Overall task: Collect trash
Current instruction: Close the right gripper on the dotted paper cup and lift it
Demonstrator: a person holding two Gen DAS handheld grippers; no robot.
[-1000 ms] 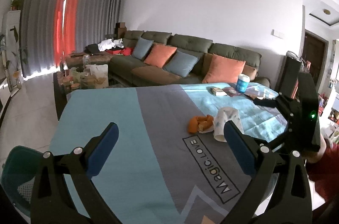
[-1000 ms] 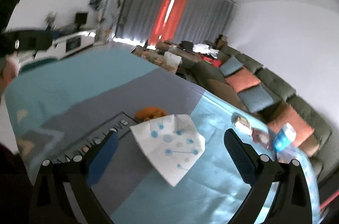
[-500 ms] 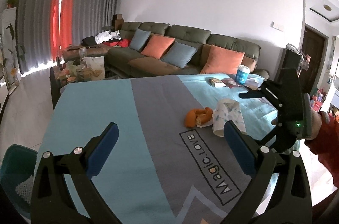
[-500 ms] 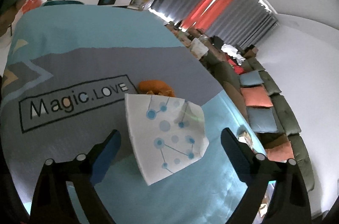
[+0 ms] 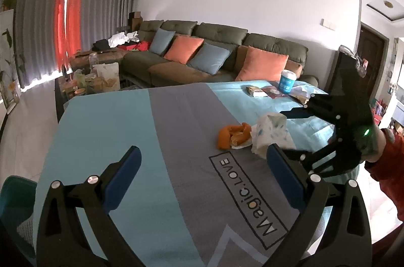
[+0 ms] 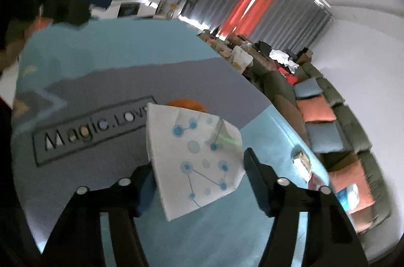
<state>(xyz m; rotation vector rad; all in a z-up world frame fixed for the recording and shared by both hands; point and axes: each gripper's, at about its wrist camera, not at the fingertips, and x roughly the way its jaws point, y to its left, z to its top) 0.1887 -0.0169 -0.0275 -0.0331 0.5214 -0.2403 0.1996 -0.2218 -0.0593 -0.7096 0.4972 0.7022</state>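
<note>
The right gripper (image 6: 199,181) is closing its jaws around the white dotted paper wrapper (image 6: 197,156), pads not visibly pressing yet. The wrapper is lying on the tablecloth (image 5: 121,130) beside the orange peel (image 5: 233,135), while the left gripper (image 5: 202,178) is hovering wide apart, holding nothing.

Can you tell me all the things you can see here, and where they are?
Paper napkin: one, white with blue dots, on the table between the right gripper's jaws.
Orange peel: one pile, orange, beside the napkin.
Tablecloth: one, light blue and grey, over the table.
Cup: one, blue and white, far end of the table.
Packets: a few, far end, by the cup.
Sofa: one, dark green, by the wall.
Cushions: four, two orange, two blue, on the sofa.
Curtains: grey and red, far window.
Left gripper: open, empty.
Right gripper: jaws just been closing around the napkin.
</note>
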